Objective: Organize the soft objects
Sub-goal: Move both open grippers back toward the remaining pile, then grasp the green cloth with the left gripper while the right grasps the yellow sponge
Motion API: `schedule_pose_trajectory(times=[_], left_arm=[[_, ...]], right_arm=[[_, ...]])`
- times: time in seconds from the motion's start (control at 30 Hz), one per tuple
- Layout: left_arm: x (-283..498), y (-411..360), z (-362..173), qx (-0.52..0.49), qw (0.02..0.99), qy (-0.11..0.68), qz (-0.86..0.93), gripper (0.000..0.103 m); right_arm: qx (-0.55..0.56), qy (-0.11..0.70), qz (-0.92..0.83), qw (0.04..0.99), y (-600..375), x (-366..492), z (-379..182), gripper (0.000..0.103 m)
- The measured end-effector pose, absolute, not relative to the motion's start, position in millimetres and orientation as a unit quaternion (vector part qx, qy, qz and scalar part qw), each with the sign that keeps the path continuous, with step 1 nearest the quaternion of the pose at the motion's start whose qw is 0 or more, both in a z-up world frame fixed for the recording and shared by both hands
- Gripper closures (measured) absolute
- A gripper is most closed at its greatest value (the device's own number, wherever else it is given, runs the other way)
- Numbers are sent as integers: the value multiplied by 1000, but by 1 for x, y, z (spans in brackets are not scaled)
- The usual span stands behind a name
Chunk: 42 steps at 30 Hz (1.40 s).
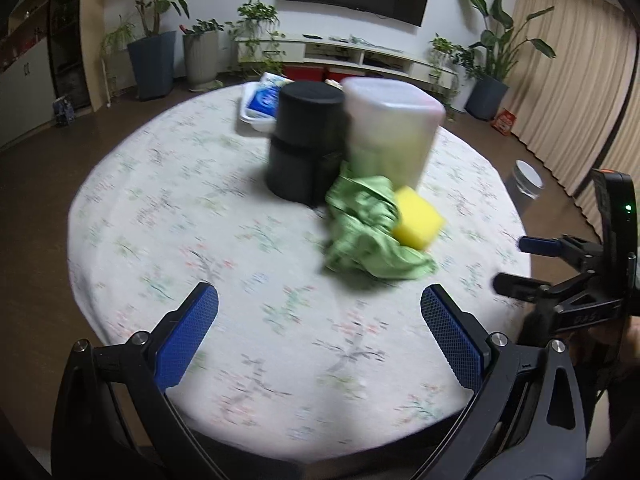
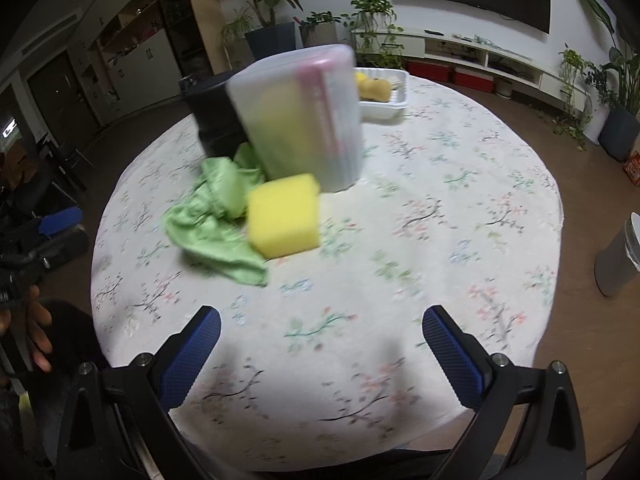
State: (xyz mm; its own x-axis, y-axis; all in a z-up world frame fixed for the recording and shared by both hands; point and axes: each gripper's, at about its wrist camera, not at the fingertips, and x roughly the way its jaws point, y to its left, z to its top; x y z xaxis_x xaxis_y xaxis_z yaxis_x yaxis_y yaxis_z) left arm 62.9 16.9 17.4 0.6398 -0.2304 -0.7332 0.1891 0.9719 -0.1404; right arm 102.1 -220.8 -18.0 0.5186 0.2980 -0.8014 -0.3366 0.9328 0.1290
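Both units are above the near edge of the round counter, nothing grabbed. Left hand-held gripper has its blue pads spread wide and empty; right hand-held gripper is the same, spread and empty. Soft items sit mid-counter: yellow sponge lying against the crumpled green cloth, both right at the foot of the translucent lidded container, with a black canister just beside it. White tray at the far side holds what looks like more sponges, but both views are motion-blurred, so not sure. Risks from here: sponge and cloth are touching, so a pinch on one likely drags the other. The tall container is just behind them, so an overshoot on approach could knock it or the canister over. The cloth is bunched, and a shallow pinch may catch one fold and let it slip mid-carry. The sponge compresses; squeezed off-centre it could squirt out. The floral covering may also get snagged by a low grab.
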Motion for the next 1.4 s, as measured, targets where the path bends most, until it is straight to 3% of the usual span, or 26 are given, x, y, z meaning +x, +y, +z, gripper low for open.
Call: schedule_pose_trajectory(times=[0.77,1.4], left_arm=[[136,-26,-9,-22,890,445,-99,0],[173,-28,-33,8,862,498,-89,0]], right_arm=[[-36,455,180,871,-194,154,-34,0],[-112,475,227,843,-163,194,-55,16]])
